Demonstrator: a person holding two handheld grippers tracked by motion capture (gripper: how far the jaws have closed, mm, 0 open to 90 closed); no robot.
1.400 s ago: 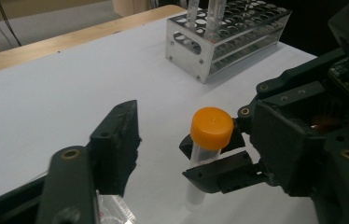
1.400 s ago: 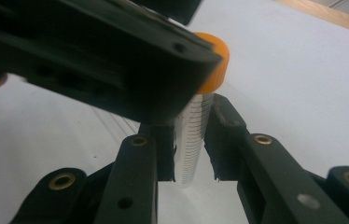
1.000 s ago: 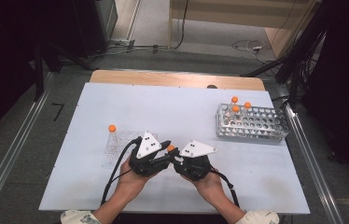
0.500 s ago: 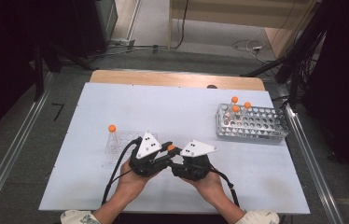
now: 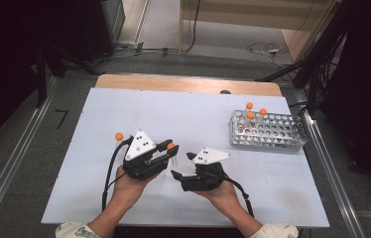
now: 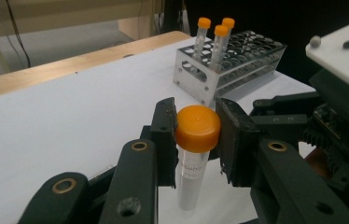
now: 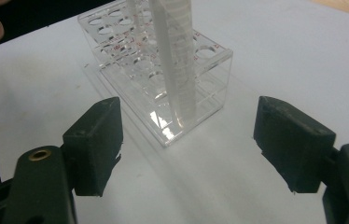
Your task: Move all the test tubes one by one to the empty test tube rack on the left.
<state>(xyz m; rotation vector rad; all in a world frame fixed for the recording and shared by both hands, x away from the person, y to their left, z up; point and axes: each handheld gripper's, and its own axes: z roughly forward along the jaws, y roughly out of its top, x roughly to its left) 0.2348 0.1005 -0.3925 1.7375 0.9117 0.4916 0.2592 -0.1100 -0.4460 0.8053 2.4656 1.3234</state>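
Not much has moved in the last second: the left gripper [image 6: 196,135] still pinches the tube [image 6: 192,172] by its orange cap. The right gripper [image 7: 189,144] waits with jaws spread by the clear rack [image 7: 163,79], so I'd guess a handover's next.

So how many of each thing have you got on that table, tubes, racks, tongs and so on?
orange-capped tubes: 5, three in the metal rack, one in the left tongs, one beside them
metal rack: 1
clear rack: 1
tongs: 2, left tongs, right tongs
Total: 9
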